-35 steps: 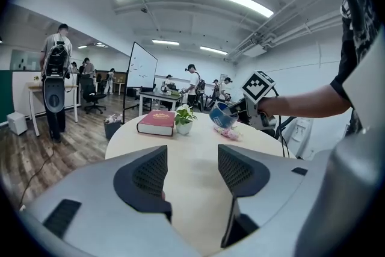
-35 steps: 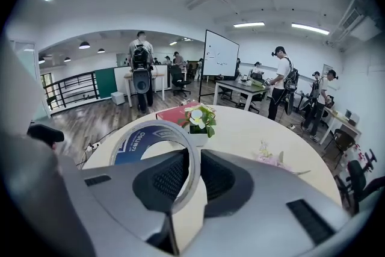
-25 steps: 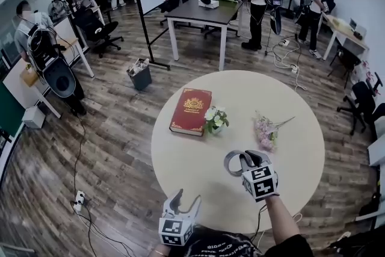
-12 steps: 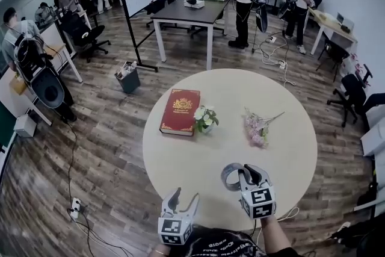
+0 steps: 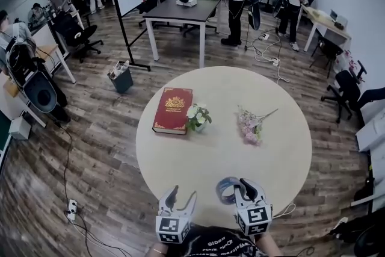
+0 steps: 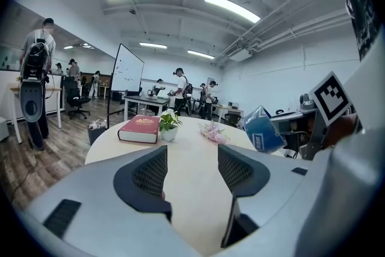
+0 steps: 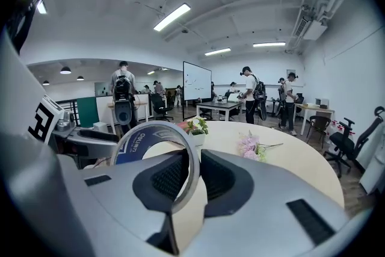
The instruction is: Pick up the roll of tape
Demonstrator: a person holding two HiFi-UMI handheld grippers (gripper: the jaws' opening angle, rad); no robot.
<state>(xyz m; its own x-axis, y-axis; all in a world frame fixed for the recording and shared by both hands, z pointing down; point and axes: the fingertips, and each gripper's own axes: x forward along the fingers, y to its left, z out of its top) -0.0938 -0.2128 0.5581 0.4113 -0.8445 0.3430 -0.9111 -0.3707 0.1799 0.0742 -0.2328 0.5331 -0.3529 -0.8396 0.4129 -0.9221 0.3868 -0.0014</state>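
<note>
The left gripper (image 5: 183, 195) hangs over the near edge of the round tabletop (image 5: 283, 147), its jaws wide apart with only bare surface between them. It has no part in this step and is best left where it is, clear of the load.

Just to its right, the roll of tape (image 5: 225, 189) stands on edge between the jaws of the right gripper (image 5: 244, 186). They are drawn narrow and pinch 1 wall of the ring (image 7: 137, 142), with 1 pad inside the hole and 1 outside.

From the left gripper view the roll appears to be off the surface. With so little of the ring pinched, it could swing about the pads, so a firm squeeze, a level wrist and a smooth, unhurried lift would suit.
</note>
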